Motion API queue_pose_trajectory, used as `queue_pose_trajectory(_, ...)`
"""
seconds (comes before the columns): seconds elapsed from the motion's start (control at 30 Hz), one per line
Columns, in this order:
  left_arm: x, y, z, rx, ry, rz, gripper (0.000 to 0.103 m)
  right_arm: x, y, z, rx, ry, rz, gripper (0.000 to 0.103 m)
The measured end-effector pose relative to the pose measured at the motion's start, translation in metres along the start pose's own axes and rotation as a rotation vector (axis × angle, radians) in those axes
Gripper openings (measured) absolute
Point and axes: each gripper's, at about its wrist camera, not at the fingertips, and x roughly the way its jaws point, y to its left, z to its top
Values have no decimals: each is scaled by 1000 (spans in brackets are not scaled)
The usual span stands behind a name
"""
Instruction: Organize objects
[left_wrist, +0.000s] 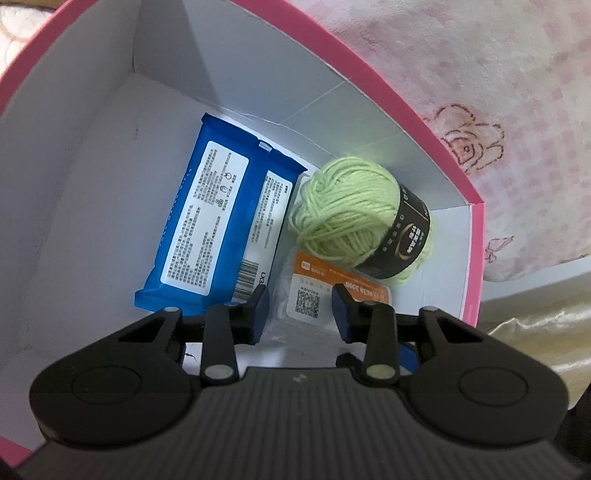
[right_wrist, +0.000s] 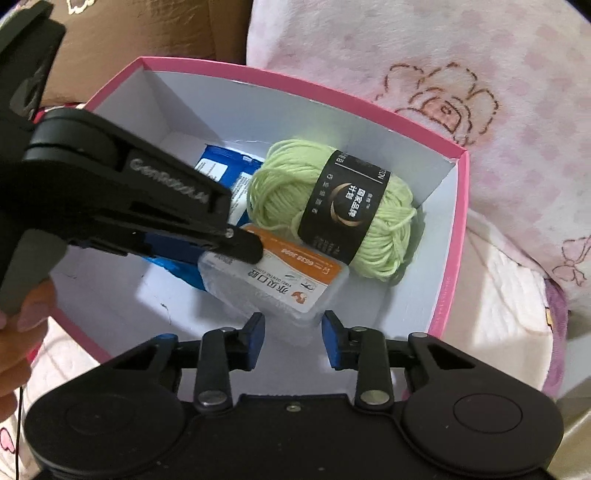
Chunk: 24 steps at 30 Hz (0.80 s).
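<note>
A: Blue pads on the right gripper (right_wrist: 293, 334): status?

B: Jaws narrow, gripping nothing. The clear plastic case (right_wrist: 275, 282) with the orange label lies just beyond the fingertips, inside the pink box (right_wrist: 456, 236).

A: Left gripper (left_wrist: 299, 308)?

B: Jaws likewise narrow, poised over the same case; contact cannot be confirmed. In the right wrist view its tip sits at the case's far end.

A: Further out?

B: Beyond the case, the green yarn ball (right_wrist: 328, 206), touching it. Left of the left gripper's fingers, the blue wipes packet (left_wrist: 218, 218) lies flat on the box floor. Pink floral fabric (right_wrist: 424, 66) lies behind the box.
</note>
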Motion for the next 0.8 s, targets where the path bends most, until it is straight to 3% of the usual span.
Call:
queue_pose_trajectory(0.2,4,-6,-10,1,27,2,34,13,14,-8,-85,13,-122,34)
queue_pose_trajectory(0.27,10,-9,-15,0,44,12,30,10,21,-10,-120,0,-176,43)
queue_pose_trajectory(0.33,15,-12,-21,-1,54,23,27,3,25,-12,-153,-47,-215,44)
queue_pose_trajectory(0.63,22,-37,-41,16,57,11,23,-30,-12,-20,28,-139,-12,43)
queue_pose_trajectory(0.8,3,-48,-49,65,29,-1,24,-40,-14,-31,101,-184,42,44)
